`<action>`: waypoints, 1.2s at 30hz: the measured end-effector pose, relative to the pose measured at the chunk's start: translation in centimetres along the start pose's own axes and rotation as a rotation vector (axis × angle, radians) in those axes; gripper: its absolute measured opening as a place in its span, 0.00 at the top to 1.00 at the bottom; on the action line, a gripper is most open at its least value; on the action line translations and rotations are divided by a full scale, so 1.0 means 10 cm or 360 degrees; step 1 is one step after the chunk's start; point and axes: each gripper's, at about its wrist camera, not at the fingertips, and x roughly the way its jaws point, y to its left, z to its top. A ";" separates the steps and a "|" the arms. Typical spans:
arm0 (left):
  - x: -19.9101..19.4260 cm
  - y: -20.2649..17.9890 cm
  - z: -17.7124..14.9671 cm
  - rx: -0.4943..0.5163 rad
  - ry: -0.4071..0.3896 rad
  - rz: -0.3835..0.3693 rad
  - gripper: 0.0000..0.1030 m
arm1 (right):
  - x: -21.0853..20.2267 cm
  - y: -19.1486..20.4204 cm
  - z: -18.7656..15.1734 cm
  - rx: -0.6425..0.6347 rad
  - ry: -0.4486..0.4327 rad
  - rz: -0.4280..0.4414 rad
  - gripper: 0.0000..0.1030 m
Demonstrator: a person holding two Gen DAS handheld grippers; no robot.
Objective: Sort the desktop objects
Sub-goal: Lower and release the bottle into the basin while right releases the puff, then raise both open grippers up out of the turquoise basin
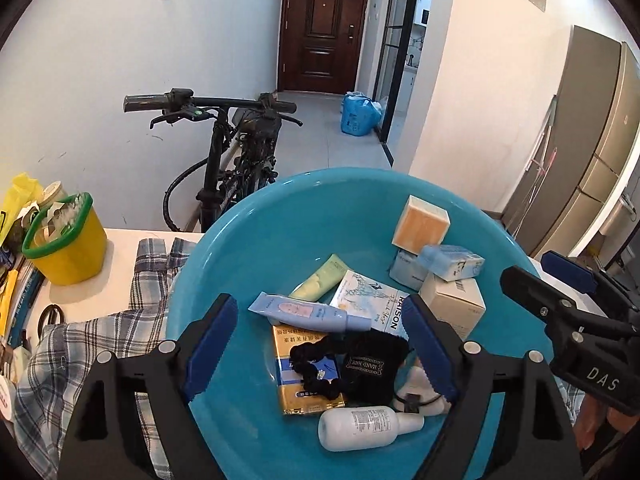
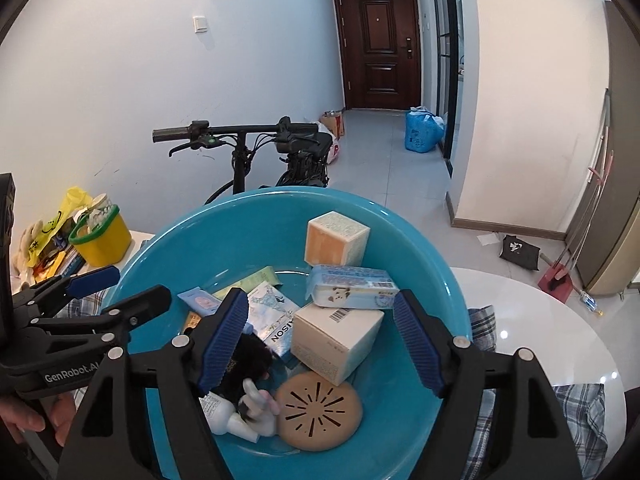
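A teal basin (image 1: 248,232) (image 2: 224,236) holds several items: a white bottle (image 1: 368,426), a gold box (image 1: 292,364), a black scrunchie and pouch (image 1: 360,364), a blue tube (image 1: 304,310), a green tube (image 1: 320,278), cream boxes (image 2: 336,338), an orange box (image 2: 334,240) and a tan round disc (image 2: 318,414). My left gripper (image 1: 320,352) is open above the basin's near side, holding nothing. My right gripper (image 2: 320,344) is open over the cream box and disc, holding nothing. Each gripper shows at the edge of the other's view.
The basin rests on plaid cloth (image 1: 100,340) on a white table (image 2: 540,312). A yellow bucket with a green rim (image 1: 66,240) and clutter stand at the left. A bicycle (image 1: 236,152) stands beyond the table.
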 end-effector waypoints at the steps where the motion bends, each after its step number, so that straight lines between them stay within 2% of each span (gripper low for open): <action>1: 0.00 0.00 0.00 0.0003 -0.0002 0.0003 0.17 | 0.00 -0.01 0.01 0.0003 -0.0001 -0.0007 0.28; 7: -0.07 -0.03 0.01 0.0024 -0.0058 -0.0009 0.17 | -0.01 -0.07 0.02 0.0015 -0.0001 -0.0020 0.27; 11: -0.31 0.02 0.03 -0.0027 -0.0253 -0.0037 0.17 | -0.05 -0.07 0.03 0.0009 -0.0015 -0.0022 0.27; 19: -0.67 0.02 0.08 0.0010 -0.0503 0.0012 0.16 | -0.23 -0.06 0.07 0.0009 -0.0094 -0.0056 0.26; 21: -0.77 0.00 0.07 0.0024 -0.0582 0.0011 0.16 | -0.36 -0.04 0.09 -0.0004 -0.0151 -0.0064 0.26; 24: -0.94 -0.05 0.06 0.0061 -0.0699 0.0038 0.16 | -0.58 -0.03 0.12 0.0014 -0.0268 -0.0063 0.16; 27: -1.18 -0.08 0.04 0.0085 -0.0819 0.0036 0.16 | -0.82 -0.03 0.14 0.0034 -0.0378 -0.0055 0.15; 29: -1.35 -0.07 0.01 0.0077 -0.0906 0.0007 0.11 | -1.00 -0.02 0.16 0.0046 -0.0475 -0.0058 0.10; 30: -1.47 -0.07 -0.01 0.0068 -0.0968 -0.0007 0.04 | -1.10 -0.01 0.16 0.0050 -0.0533 -0.0064 0.01; 31: -1.56 -0.06 -0.02 0.0063 -0.1019 -0.0020 0.00 | -1.20 0.01 0.15 0.0051 -0.0590 -0.0075 0.00; 34: -1.85 -0.03 -0.08 0.0052 -0.1180 -0.0029 0.00 | -1.45 0.05 0.14 0.0032 -0.0707 -0.0131 0.00; 36: -1.99 -0.02 -0.11 0.0051 -0.1240 -0.0019 0.00 | -1.58 0.08 0.14 0.0022 -0.0767 -0.0159 0.00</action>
